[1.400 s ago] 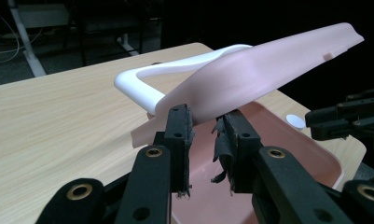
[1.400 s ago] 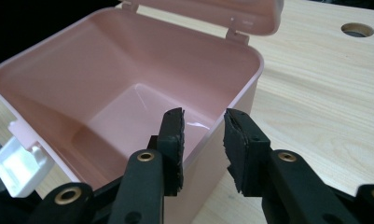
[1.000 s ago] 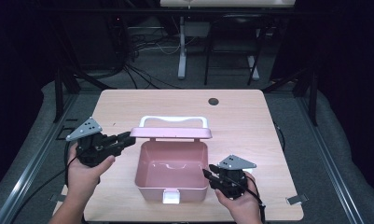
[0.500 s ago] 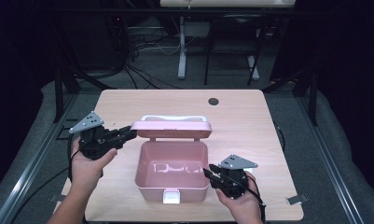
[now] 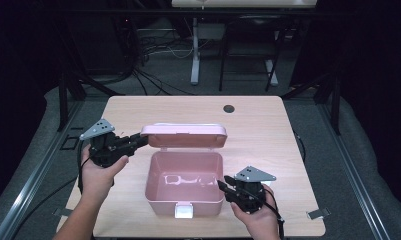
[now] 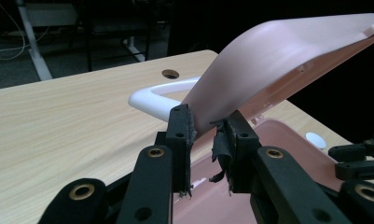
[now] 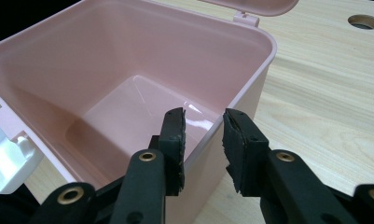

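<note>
- You are mid-way through closing the pink box [image 5: 184, 182], which sits at the lower centre of the high view.
- Your left gripper [image 6: 204, 135] pinches the corner of the lid [image 6: 278, 60]; its jaws have just been closing on it.
- Your right gripper [image 7: 203, 140] straddles the box wall and looks clamped on it.
- Next, swing the lid down gently while you steady the box.
- The left gripper view shows the white handle [image 6: 159, 95] and the right gripper view the white latch [image 7: 5, 163].
</note>
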The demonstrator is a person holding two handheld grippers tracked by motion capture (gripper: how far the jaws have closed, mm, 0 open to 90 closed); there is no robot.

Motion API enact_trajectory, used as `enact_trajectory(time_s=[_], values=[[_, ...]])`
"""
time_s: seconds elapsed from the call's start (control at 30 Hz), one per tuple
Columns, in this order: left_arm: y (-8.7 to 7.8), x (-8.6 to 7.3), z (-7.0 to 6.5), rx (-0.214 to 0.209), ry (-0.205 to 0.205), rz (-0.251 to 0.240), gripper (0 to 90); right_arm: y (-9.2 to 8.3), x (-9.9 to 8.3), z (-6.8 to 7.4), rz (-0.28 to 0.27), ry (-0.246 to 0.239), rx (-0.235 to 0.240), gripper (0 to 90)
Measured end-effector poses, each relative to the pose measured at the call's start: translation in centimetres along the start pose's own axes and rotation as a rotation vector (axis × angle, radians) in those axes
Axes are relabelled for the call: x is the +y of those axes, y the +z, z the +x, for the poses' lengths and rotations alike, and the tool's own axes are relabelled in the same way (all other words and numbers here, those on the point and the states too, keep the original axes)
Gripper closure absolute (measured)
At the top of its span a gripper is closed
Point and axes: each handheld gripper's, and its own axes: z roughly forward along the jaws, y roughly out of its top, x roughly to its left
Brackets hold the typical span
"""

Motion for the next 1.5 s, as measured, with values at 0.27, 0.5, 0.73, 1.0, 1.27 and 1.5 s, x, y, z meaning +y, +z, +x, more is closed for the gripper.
enact_trajectory(time_s=[0.27, 0.5, 0.73, 1.0, 1.27, 1.5], values=[[0.9, -0.7, 0.5, 0.007, -0.011, 0.005, 75.3, 0.0, 0.0, 0.0, 0.000, 0.001, 0.001, 68.6], [1.5, -1.0, 0.7, 0.028, -0.010, 0.006, 75.2, 0.1, -0.1, -0.1, -0.001, 0.013, 0.006, 67.6], [2.0, -1.2, 1.0, 0.038, -0.013, -0.003, 76.3, 0.1, -0.2, -0.2, -0.004, 0.019, 0.012, 67.4], [2.6, -1.2, 1.3, 0.058, -0.017, -0.010, 78.1, 0.2, -0.2, -0.1, -0.009, 0.021, 0.007, 67.3], [3.2, -1.4, 1.6, 0.066, -0.024, -0.010, 79.5, 0.2, -0.2, -0.1, -0.011, 0.024, 0.008, 67.2], [3.6, -1.6, 1.9, 0.076, -0.038, -0.016, 80.5, 0.3, -0.2, -0.1, -0.018, 0.029, 0.009, 67.1]])
